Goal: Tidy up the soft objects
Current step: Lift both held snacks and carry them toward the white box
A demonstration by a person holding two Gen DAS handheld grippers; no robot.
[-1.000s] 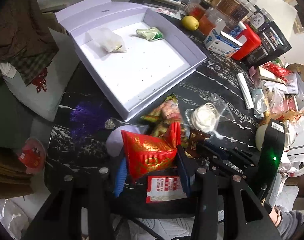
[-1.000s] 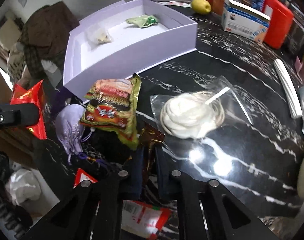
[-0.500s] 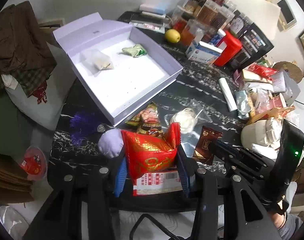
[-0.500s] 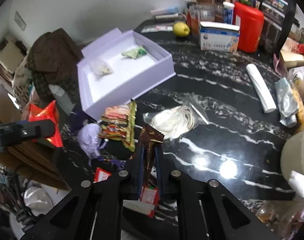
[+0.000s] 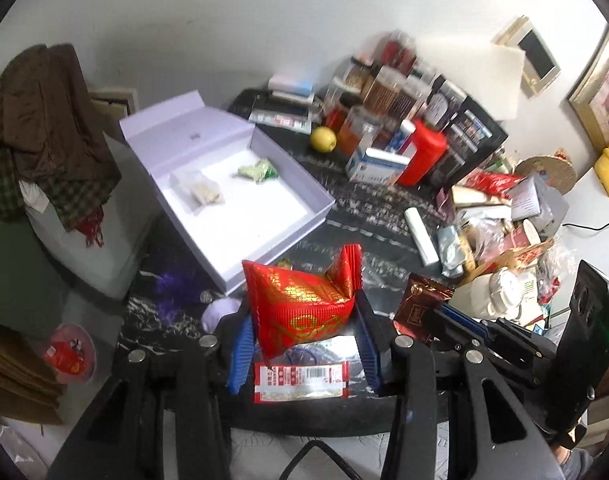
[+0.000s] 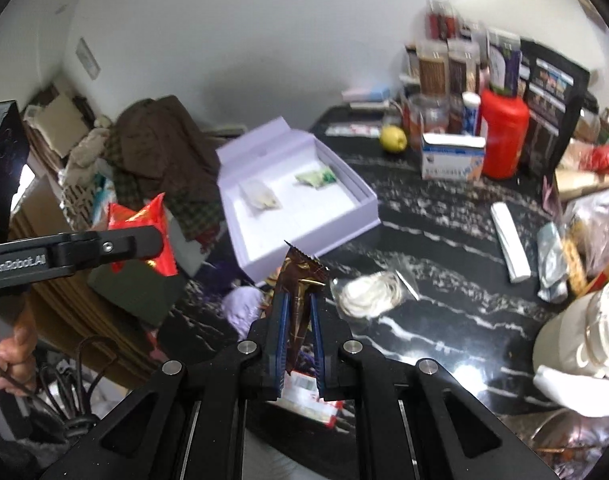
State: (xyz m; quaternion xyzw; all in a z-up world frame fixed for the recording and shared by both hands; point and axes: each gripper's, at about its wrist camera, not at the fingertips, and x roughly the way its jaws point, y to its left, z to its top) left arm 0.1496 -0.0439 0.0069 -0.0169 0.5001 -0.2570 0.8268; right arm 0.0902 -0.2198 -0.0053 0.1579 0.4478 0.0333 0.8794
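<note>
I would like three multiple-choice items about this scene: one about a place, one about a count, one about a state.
1. Where does the yellow lemon lie?
A. inside the box
B. on the dark table beyond the box
C. in a gripper

2. How many packets lie inside the open white box?
A. none
B. two
C. five

3. What does the right gripper do?
A. stands open and empty
B. is shut on a brown packet
C. holds the lemon

Key: 1 B, the lemon rests on the table. 2 B, two packets lie in the white box. 3 B, the right gripper clamps the brown packet.
</note>
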